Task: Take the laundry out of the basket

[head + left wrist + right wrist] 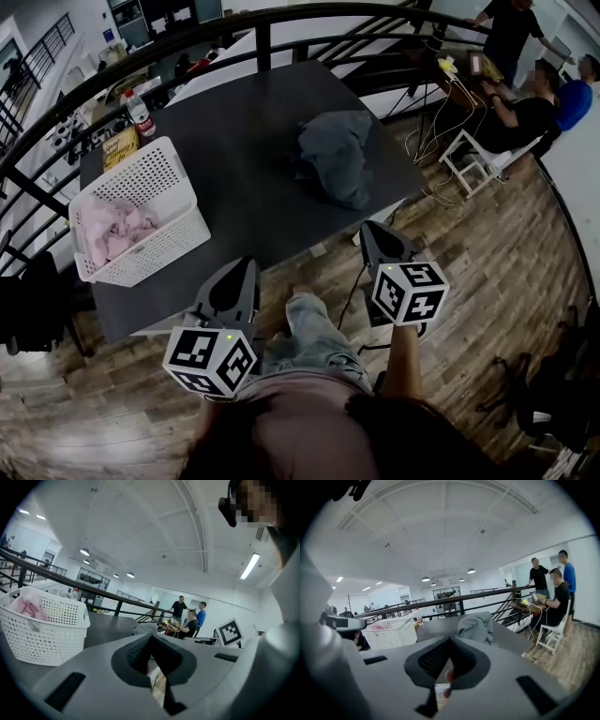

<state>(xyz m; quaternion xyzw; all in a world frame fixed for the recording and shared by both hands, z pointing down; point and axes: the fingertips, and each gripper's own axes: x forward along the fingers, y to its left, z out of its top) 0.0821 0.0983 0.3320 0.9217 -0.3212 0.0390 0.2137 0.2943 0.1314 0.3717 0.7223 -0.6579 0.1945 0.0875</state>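
Basket (155, 253) upright, mouth up, laundry (117, 230) inside | left gripper (240, 272) closed | right gripper (377, 232) closed

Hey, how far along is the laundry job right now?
Done: one grey garment lies on the table, outside the basket, so it looks already taken out. In hand: nothing; the left tongs and right tongs are both shut and empty, near the table's front edge. Left: pink laundry sits in the basket.

Basket (167, 246) left on table (246, 141); laundry (117, 230) inside; garment (337, 157) right.
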